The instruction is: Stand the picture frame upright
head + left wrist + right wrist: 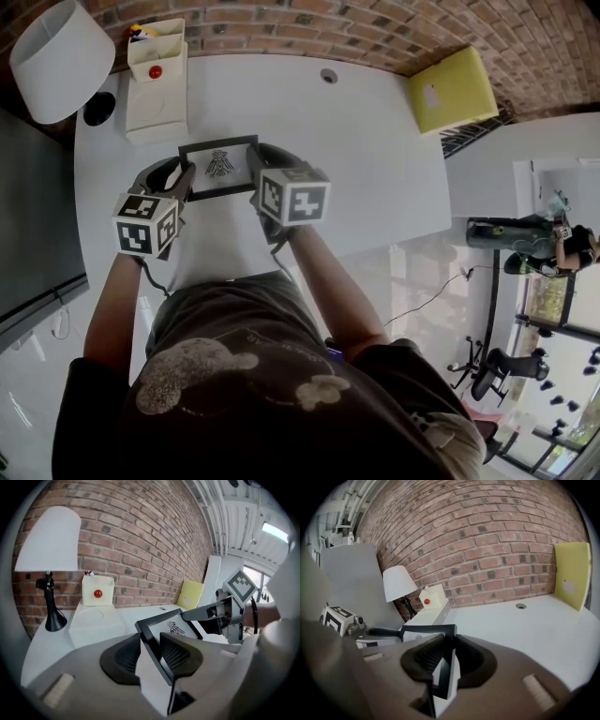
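The picture frame (218, 167) is black with a white mat and an insect print. It is held between both grippers over the white desk (375, 141), leaning back with its face turned upward. My left gripper (186, 180) is shut on the frame's left edge; in the left gripper view the pads (174, 654) press on the frame (176, 627) front and back. My right gripper (253, 171) is shut on the right edge, and the frame's edge (426, 630) stands between its jaws (446, 651). Whether the frame's bottom edge touches the desk is hidden.
A white lamp (61, 56) stands at the desk's far left corner. Beside it is a white box with a red ball (157, 80). A yellow panel (452, 89) leans at the far right, and a cable hole (328, 75) lies near the brick wall.
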Tool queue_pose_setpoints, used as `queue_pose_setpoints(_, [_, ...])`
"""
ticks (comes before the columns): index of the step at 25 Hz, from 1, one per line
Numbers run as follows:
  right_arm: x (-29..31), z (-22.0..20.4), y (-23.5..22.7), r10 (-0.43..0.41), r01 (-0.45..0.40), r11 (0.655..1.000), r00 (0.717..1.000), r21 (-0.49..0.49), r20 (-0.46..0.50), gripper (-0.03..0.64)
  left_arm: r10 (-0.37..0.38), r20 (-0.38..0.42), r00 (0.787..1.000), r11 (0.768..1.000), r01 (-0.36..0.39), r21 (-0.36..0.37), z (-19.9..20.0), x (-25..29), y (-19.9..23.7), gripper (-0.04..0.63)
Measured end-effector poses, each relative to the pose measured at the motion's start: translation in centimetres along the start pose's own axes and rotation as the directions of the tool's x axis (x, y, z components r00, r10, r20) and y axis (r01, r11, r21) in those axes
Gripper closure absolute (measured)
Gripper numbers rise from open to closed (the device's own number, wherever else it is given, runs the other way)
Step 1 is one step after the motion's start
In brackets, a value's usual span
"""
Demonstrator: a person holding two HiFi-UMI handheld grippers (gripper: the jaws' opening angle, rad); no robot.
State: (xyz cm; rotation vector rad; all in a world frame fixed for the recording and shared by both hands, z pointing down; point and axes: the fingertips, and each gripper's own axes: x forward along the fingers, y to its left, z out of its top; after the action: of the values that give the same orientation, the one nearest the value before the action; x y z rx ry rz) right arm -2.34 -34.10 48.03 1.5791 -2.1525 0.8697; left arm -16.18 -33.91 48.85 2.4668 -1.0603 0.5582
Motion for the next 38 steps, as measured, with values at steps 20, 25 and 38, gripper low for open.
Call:
queue_pose_setpoints(20, [6.2, 14.3, -6.9, 0.246, -0.165, 0.924, 0.947, -0.344, 0.208, 0.528, 0.267, 0.101, 0.958, 0.951, -0.279, 0.133, 12.4, 9.8, 3.4, 0.468])
queue_pose_setpoints(25, [9.2, 15.3, -8.2, 0.261, -0.169, 0.924, 0.934, -0.343, 0.245, 0.526, 0.306, 0.083, 0.948, 0.933, -0.317, 0.17, 13.2, 12.4, 5.5, 0.469])
queue_pose_setpoints(38, [15.9, 15.3, -11.0, 0.278, -0.148, 0.912, 0.909, -0.383, 0.31, 0.525, 0.431, -0.001, 0.902, 0.882, -0.421, 0.209, 12.3, 18.9, 10.0, 0.469])
